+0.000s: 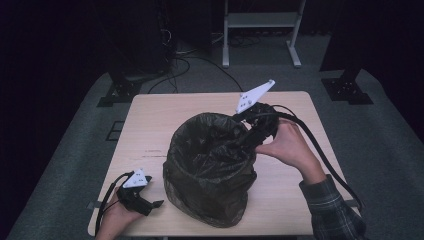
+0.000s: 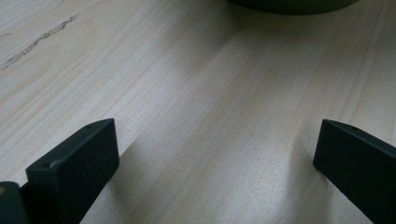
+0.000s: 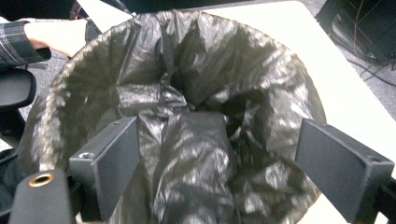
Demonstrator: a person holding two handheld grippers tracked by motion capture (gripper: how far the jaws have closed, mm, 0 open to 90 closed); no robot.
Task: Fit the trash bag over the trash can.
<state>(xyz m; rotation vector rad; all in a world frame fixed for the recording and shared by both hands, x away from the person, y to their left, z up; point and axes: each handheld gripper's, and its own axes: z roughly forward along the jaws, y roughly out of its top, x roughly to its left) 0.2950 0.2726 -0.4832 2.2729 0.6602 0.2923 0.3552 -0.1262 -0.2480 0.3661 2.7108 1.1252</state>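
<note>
left tool [image 1: 156, 204]: nearest, at the counter's front left corner, held low in the person's left hand [image 1: 117, 215]; its jaws stand wide apart with bare wood between them in the left gripper view, grasping nothing.
counter [image 1: 150, 120]: pale wood with a dark scratch [image 2: 37, 42] running across the grain; a faint mark also shows left of the bin in the high view.
bin [image 1: 210, 170]: stands on the counter, about in the middle and a little toward the front edge, just to the right of the left tool; its dark green base [image 2: 292, 4] shows at the top of the left gripper view.
bag [image 1: 212, 150]: black, glossy, crumpled plastic lining the bin, draped over the rim and sagging into folds inside [image 3: 187, 140].
right tool [image 1: 248, 131]: at the bin's far right rim, held by the right hand [image 1: 285, 145]; released, jaws spread wide over the bag's opening, nothing between them.
sleeve [image 1: 335, 210]: plaid, on the right forearm.
writing: no brand, label or lettering can be read on the bag, bin or tools.
stand [image 1: 260, 30]: grey metal legs on the floor beyond the counter.
</note>
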